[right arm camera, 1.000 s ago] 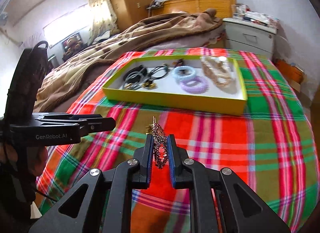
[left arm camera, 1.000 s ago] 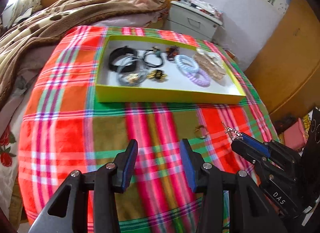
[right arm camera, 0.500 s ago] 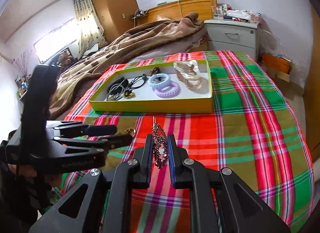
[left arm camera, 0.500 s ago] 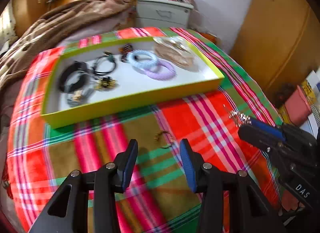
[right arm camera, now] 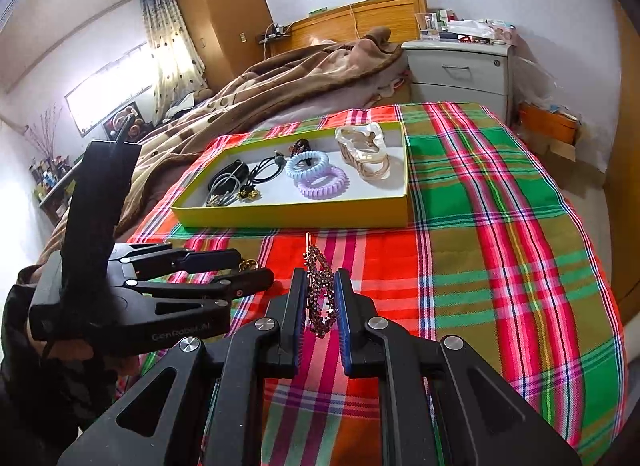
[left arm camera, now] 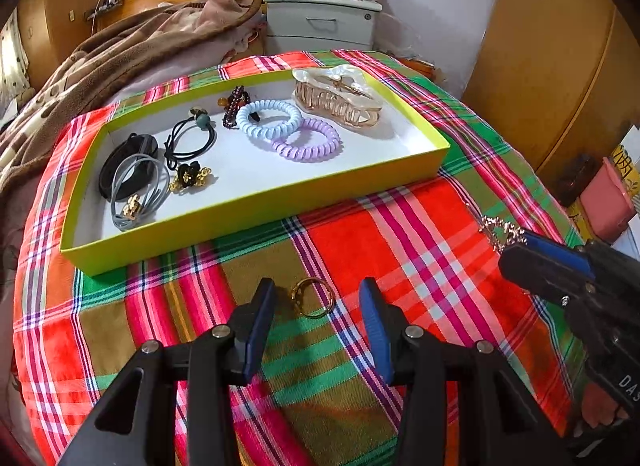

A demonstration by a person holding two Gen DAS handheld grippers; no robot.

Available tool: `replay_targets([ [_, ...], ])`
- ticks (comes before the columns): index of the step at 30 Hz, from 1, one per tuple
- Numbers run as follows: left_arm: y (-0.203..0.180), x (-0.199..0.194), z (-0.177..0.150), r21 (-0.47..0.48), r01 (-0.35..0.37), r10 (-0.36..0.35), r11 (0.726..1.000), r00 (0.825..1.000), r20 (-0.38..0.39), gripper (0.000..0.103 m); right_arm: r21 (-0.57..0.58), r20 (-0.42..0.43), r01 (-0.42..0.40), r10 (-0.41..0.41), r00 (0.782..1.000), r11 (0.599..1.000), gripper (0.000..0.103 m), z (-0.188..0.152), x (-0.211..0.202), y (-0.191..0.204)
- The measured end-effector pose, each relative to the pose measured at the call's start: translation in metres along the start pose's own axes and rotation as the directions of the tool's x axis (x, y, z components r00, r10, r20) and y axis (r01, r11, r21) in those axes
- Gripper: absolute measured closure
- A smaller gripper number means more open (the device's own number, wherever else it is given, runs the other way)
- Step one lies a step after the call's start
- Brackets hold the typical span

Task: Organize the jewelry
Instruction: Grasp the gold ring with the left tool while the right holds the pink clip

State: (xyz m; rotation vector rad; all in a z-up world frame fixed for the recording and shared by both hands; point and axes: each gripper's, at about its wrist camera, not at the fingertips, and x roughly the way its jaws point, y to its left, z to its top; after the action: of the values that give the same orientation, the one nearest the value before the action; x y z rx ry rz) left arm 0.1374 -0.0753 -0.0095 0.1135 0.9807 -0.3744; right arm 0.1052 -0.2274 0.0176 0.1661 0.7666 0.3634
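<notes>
Now that my left tool, jaws spread, has closed in over the gold ring, I can grab it while my right tool pinches the rhinestone clip.

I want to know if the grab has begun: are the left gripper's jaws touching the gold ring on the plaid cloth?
Apart. In the left wrist view the gold ring lies between the open jaws of the left gripper, with plaid cloth showing on both sides.

The yellow tray is viewed from low and near by the left wrist camera. It is viewed from farther back and rightward by the right camera. Tray and plaid cloth are shared.
</notes>
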Motion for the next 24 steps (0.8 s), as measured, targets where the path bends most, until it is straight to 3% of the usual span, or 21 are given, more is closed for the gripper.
replay_targets([
  [13, 0.0032, 0.0005, 0.0006, -0.003, -0.022, 0.022, 1.000, 1.000, 0.009, 0.080, -0.001, -0.001, 0.001, -0.001, 1.000, 1.000, 0.089, -0.0002, -0.0002, 0.0003],
  [24, 0.0072, -0.0021, -0.0010, -0.025, -0.007, 0.007, 1.000, 1.000, 0.010, 0.080, -0.007, -0.002, 0.012, -0.012, 1.000, 1.000, 0.089, 0.0003, -0.0001, 0.0016],
])
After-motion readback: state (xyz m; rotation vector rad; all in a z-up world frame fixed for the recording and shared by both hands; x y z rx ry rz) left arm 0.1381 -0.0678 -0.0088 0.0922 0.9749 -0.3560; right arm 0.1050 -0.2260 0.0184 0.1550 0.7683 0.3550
